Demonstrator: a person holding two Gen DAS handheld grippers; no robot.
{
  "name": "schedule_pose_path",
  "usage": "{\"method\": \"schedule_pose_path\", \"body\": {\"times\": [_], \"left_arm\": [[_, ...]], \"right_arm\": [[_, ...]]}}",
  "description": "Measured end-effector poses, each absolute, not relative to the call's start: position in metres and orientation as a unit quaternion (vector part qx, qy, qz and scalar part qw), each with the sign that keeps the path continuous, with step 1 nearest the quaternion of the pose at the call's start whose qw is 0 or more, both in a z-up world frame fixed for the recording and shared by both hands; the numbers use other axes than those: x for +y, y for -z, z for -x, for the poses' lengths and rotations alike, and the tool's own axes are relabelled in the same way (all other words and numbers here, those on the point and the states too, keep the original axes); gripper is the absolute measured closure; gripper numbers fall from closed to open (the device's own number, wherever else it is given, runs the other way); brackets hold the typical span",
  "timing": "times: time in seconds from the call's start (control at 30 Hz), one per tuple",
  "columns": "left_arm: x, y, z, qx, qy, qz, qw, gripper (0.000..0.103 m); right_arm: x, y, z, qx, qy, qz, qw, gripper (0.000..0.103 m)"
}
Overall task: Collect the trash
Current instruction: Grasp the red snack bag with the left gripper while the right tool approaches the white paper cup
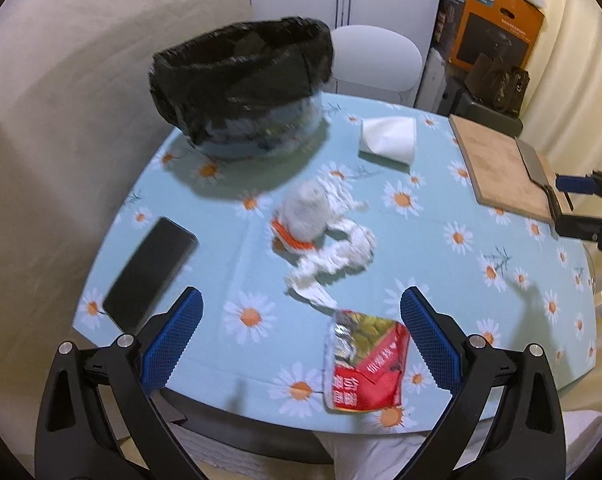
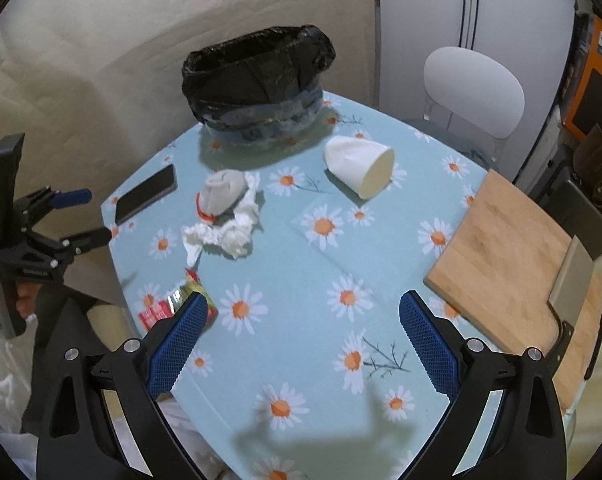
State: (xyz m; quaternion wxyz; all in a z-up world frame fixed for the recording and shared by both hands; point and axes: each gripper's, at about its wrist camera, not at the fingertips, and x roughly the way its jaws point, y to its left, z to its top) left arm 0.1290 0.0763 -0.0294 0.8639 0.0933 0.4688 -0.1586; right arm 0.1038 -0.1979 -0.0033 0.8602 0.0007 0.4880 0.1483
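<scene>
Going for the wrapper
Both my grippers' fingers gape empty; I should straddle the red wrapper (image 1: 363, 364) between my left fingers (image 1: 173, 340) squarely.

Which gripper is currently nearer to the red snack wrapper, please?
Left. The left gripper hangs open right over the red snack wrapper at the table edge; the right gripper, also open, is off to the wrapper's right.

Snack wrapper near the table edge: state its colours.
Snack wrapper: red, yellow and silver, clearest in the left wrist view.
</scene>
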Motion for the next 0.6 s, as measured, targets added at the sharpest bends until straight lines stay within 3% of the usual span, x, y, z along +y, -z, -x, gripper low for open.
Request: {"method": "schedule_pose_path", "body": {"times": [0.6], "left_arm": [[0.038, 0.089, -0.099, 0.494, 0.219, -0.119, 0.833, 0.006]], "right_arm": [[-0.223, 0.029, -0.116, 0.507, -0.127, 0.009, 0.852, 0.011]]}}
